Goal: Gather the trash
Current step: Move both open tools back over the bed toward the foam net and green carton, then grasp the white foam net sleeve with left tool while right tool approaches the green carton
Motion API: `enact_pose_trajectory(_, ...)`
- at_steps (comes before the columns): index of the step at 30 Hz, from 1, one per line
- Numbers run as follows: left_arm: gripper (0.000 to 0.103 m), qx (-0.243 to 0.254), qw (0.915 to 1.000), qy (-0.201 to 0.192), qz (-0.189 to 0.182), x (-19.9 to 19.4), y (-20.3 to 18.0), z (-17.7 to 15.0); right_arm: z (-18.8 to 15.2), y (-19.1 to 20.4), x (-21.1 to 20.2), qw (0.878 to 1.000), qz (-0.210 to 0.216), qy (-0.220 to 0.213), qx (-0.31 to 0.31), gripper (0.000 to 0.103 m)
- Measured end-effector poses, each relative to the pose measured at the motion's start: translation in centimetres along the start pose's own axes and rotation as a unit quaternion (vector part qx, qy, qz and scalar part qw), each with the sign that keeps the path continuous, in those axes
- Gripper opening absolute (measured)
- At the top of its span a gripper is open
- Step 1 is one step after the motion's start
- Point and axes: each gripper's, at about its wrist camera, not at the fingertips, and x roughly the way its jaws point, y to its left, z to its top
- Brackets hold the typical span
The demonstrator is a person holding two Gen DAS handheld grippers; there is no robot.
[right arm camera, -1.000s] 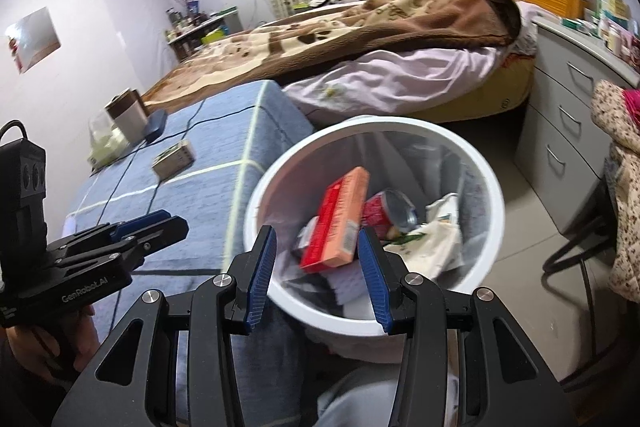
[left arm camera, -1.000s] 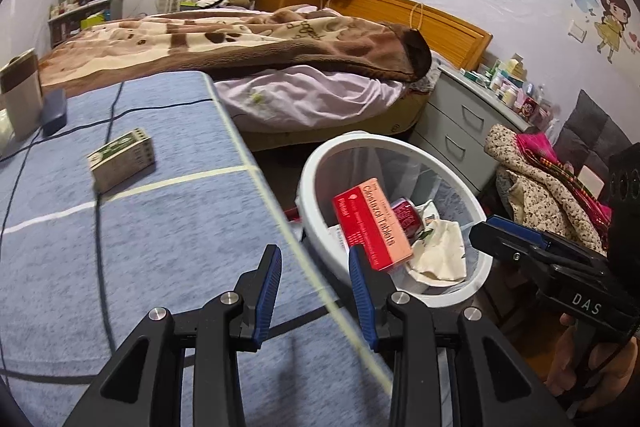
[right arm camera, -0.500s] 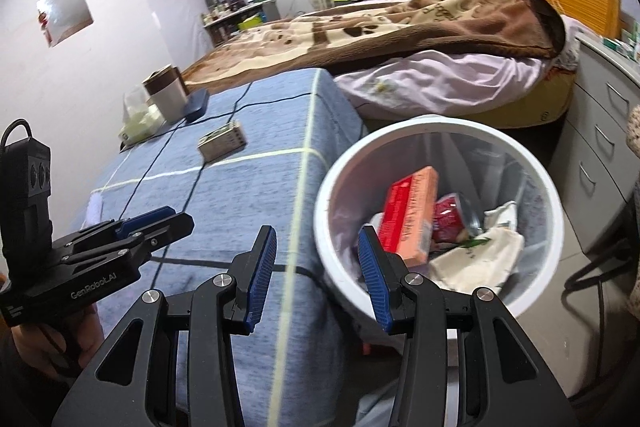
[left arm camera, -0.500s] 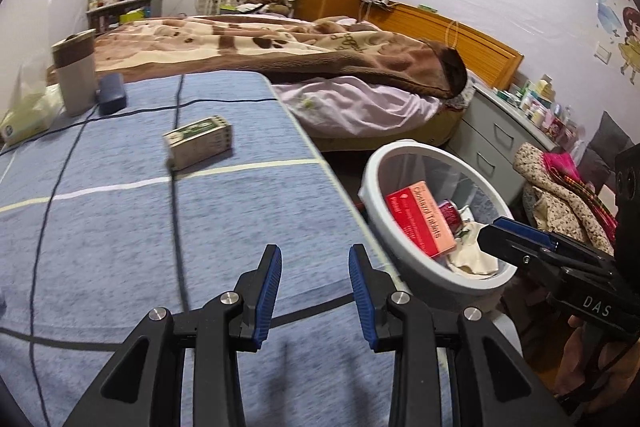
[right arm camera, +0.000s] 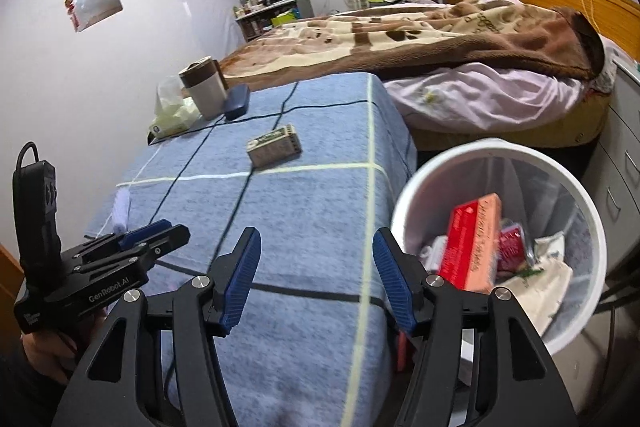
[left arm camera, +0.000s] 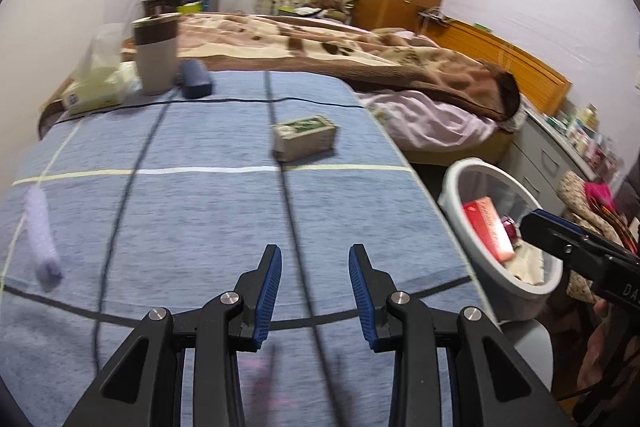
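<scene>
1. Table [left arm camera: 224, 211]: covered in a blue cloth with pale and dark grid lines; it stands beside a bed [right arm camera: 440, 39] under a brown patterned blanket
2. Waste bin [right arm camera: 416, 203]: round, white, on the floor just beside the table's edge; inside lie a red-and-salmon carton [right arm camera: 472, 243], a red can [right arm camera: 512, 247] and crumpled pale paper [right arm camera: 548, 279]
3. Right gripper [right arm camera: 316, 279]: over the table's near edge, jaws opening, nothing between the blue pads
4. Left gripper [left arm camera: 314, 293]: over the cloth, jaws parted and empty
5. Small box [left arm camera: 304, 137]: the remaining trash; tan cardboard with a green printed top, lying flat near the table's middle, ahead of both grippers, untouched
6. Far end of the table: a lidded cup [left arm camera: 156, 55], a dark case [left arm camera: 195, 78] beside it, a tissue pack [left arm camera: 96, 91]
7. White roll [left arm camera: 40, 235]: small, at the table's left edge
</scene>
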Motion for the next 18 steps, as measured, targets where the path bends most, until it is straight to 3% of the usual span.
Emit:
enact_pose_trajectory(9,0.035,-0.039,0.9974,-0.006,0.061,-1.1,5.8,0.4,1.3,1.9,2.3,1.0,0.015,0.018,-0.008,0.06)
enact_pose_trajectory(16,0.035,-0.068,0.9906,-0.013,0.118,-1.6,10.4,0.8,2.3,3.6,3.7,0.999,0.014,0.027,-0.022,0.064)
enact_pose_trajectory(18,0.04,-0.077,0.9882,-0.016,0.131,-1.7,11.8,0.9,2.5,3.9,4.2,0.999,0.015,0.031,-0.023,0.064)
